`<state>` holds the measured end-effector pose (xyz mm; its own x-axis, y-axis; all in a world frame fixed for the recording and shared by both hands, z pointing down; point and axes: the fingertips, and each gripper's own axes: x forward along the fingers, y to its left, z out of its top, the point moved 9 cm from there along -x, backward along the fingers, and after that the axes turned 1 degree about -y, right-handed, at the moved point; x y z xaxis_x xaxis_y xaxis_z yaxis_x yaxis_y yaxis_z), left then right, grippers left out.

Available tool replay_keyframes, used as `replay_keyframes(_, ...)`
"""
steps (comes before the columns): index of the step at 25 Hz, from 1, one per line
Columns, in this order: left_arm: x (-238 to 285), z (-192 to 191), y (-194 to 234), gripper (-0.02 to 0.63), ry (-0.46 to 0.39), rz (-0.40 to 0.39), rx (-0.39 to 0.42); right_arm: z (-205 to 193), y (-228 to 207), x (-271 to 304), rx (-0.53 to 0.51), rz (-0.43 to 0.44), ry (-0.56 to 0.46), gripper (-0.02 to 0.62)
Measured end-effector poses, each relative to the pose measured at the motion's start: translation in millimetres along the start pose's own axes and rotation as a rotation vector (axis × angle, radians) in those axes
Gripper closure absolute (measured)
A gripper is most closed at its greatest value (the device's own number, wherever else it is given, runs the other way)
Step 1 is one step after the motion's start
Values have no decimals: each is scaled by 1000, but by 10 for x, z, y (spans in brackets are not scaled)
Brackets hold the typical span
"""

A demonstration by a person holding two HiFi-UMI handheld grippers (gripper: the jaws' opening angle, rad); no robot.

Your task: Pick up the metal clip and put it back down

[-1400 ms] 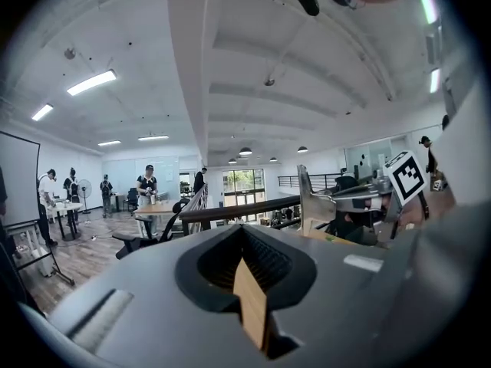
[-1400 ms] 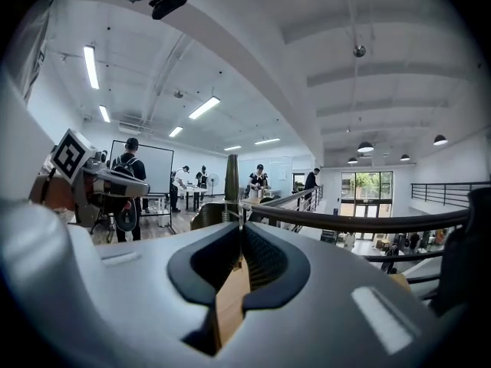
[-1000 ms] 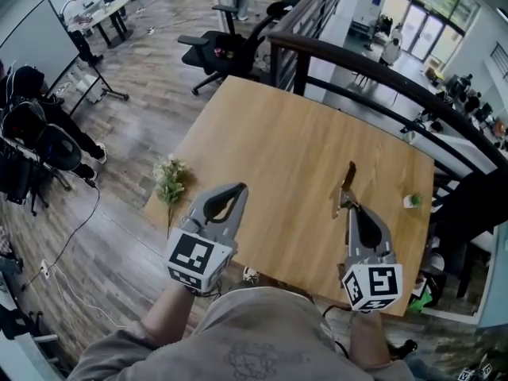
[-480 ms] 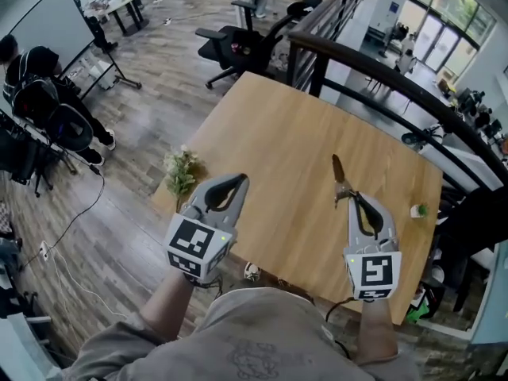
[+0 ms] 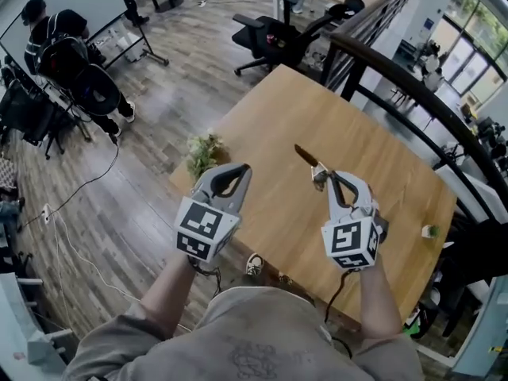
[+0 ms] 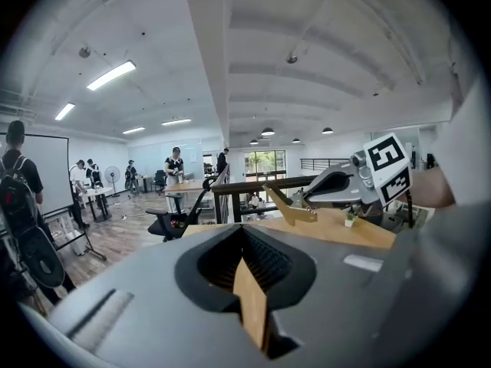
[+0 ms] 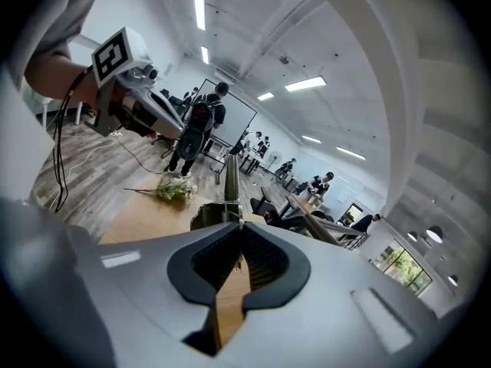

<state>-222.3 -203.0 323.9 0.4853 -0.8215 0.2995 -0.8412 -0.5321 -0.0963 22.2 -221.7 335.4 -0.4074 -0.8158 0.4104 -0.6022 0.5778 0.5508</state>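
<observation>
i'm standing over a light wooden table in an open office with a plank floor, a dark railing running past the far side and an office chair beyond the corner. a small bunch of flowers lies at the table's left edge, and a tiny potted plant sits near the right edge, well apart from my work.

the metal clip is in my right gripper. its jaws are pressed onto the clip's near end, and the long, flat part sticks out ahead of the tips. in the right gripper view the clip stands nearly upright between the jaws, with the table below it. it looks to be in the air over the middle of the table, touching nothing but my jaws. my left gripper hangs over the table's near left edge, close to the flowers. its jaws are pressed together with nothing between them, and it plays no part for now.

as i judge it, the pick-up is done and i'm in the carrying part, with the put-down yet to come. the next move calls for lowering the right gripper over bare wood, tipping the clip flatter so it doesn't land on its point. i should spread the jaws only once the clip rests on the table. opening early could let it drop and skid towards the edge.
</observation>
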Motion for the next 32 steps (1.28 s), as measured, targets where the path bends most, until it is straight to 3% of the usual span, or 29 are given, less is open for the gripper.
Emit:
replay_keyframes(18,-240,-1361,504,606,244,130,-180,-76,1621,1543,-351,364,151,575)
replay_keyframes(26,-362,-1942,647,606,328,199,-299,-301,2207,2038,-496,424,210,575)
replay_keyframes(32,-402,-2099,713,606,361,223,-325,-337,2440,2313,-595,401,238,575)
